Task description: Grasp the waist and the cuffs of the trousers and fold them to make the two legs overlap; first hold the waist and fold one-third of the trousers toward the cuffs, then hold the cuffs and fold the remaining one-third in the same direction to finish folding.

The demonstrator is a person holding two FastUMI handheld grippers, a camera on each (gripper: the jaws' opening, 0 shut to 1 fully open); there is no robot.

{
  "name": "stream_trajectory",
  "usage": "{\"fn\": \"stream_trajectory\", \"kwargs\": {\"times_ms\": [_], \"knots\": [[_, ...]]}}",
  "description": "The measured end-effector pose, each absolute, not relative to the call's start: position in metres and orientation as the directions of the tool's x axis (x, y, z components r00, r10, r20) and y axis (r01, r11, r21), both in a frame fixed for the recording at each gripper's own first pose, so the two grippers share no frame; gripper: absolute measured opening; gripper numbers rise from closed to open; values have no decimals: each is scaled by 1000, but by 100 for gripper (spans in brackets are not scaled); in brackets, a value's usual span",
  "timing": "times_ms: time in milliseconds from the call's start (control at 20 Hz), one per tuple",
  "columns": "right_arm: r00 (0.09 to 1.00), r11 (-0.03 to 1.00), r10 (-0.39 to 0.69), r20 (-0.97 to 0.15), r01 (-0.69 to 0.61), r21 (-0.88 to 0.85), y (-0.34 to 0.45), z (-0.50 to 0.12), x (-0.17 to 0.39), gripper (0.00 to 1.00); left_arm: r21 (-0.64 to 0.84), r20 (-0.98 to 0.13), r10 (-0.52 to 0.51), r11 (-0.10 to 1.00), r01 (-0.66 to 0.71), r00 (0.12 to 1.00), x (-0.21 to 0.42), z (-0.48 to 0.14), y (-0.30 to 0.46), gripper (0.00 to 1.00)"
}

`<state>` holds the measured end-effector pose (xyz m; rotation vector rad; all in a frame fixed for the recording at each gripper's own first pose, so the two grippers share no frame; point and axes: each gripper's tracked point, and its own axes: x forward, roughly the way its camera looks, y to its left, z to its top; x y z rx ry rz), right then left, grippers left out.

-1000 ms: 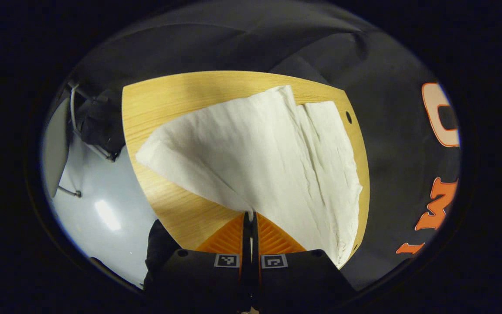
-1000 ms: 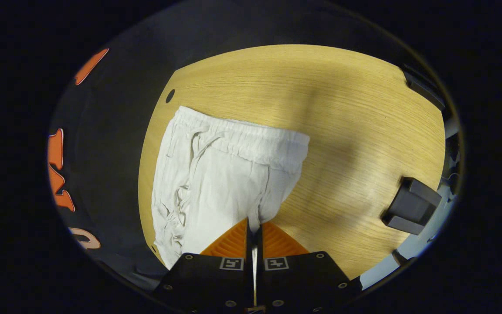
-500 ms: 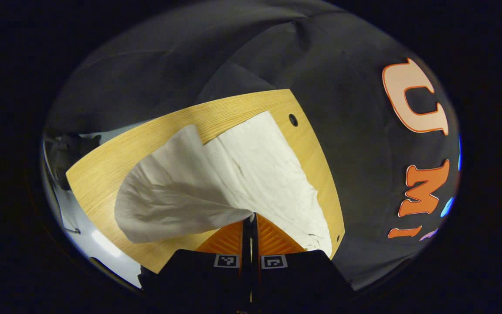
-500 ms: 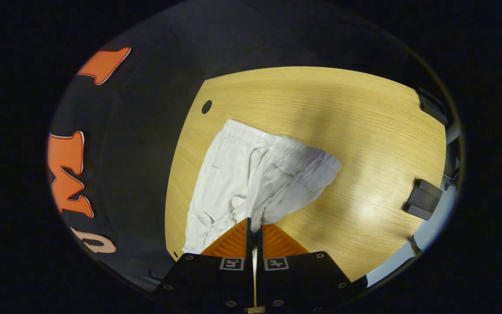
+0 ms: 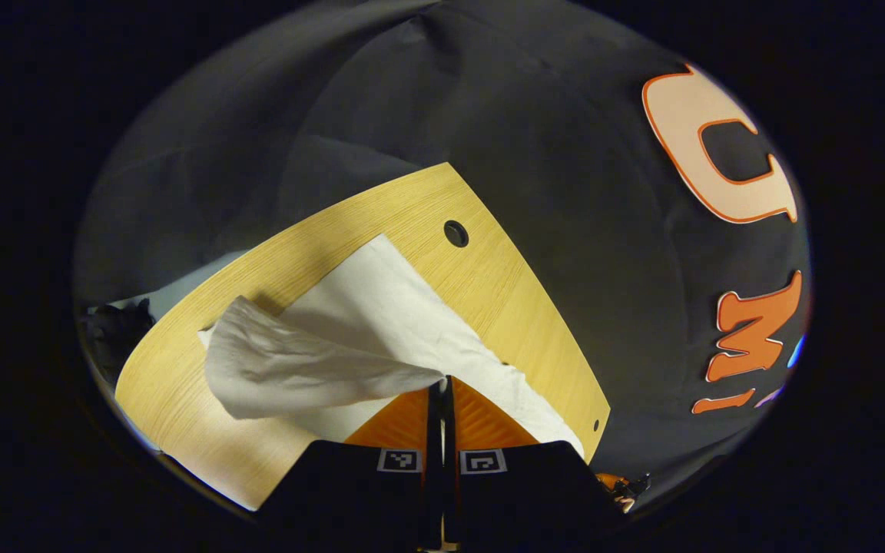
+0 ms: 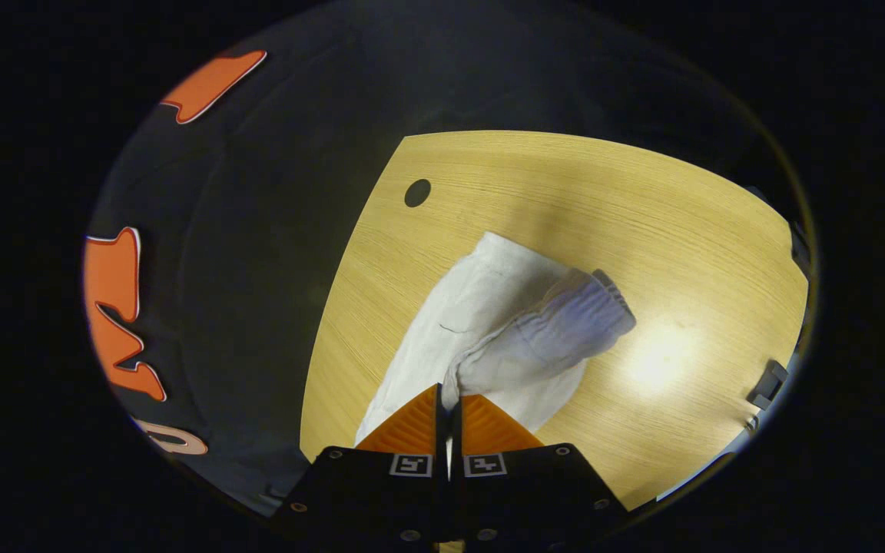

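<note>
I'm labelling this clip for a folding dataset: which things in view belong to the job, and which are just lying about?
Part of the job:
- white trousers, one edge lifted
- left hand-held gripper, shut on the trousers
- right hand-held gripper, shut on the trousers
- wooden table, which they lie on

Just lying about:
- dark bracket at the table's edge
- round hole in the tabletop

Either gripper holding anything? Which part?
Both grip the white fabric trousers: left gripper pinches a leg's cuff end, right gripper the waist end.

One pair of white trousers (image 5: 381,322), one wooden table (image 6: 688,230), two hand-held grippers.
</note>
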<state>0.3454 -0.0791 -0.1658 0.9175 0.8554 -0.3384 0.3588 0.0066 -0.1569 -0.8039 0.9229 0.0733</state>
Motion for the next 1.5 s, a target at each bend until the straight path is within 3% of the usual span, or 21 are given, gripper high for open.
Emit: {"fn": "stream_trajectory", "kwargs": {"times_ms": [300,600,650,700,850,900,950,1000,1100,1300,1500], "knots": [[586,618,110,-803,592,517,-70,-185,406,1,-519,-788,-241,754,-402,566,429,-195,-6,5],[540,615,125,-833,616,491,-69,-216,429,3,-422,-849,-199,814,-400,490,457,-241,-11,5],[540,624,129,-832,608,491,-68,-219,432,0,-421,-848,-198,816,-397,491,456,-239,-11,6],[550,635,132,-825,592,496,-70,-217,432,8,-414,-849,-192,821,-393,493,456,-236,-11,2],[591,677,119,-798,540,500,-77,-205,428,38,-428,-826,-199,829,-359,527,459,-229,-17,17],[599,692,125,-791,519,502,-75,-201,423,60,-425,-818,-192,837,-346,542,458,-222,-18,39],[607,705,138,-783,495,508,-72,-196,418,59,-412,-812,-174,847,-336,557,457,-214,-17,43],[617,719,143,-774,473,510,-70,-193,414,87,-406,-799,-170,860,-309,576,457,-208,-20,53],[644,754,139,-752,424,502,-72,-184,403,99,-350,-784,-125,898,-267,609,453,-195,-19,100],[695,810,95,-713,362,461,-88,-164,375,98,-362,-717,-129,909,-208,685,432,-147,-30,100],[720,814,24,-694,388,432,-122,-166,347,99,-390,-657,-142,904,-173,740,399,-106,-29,100]]}}
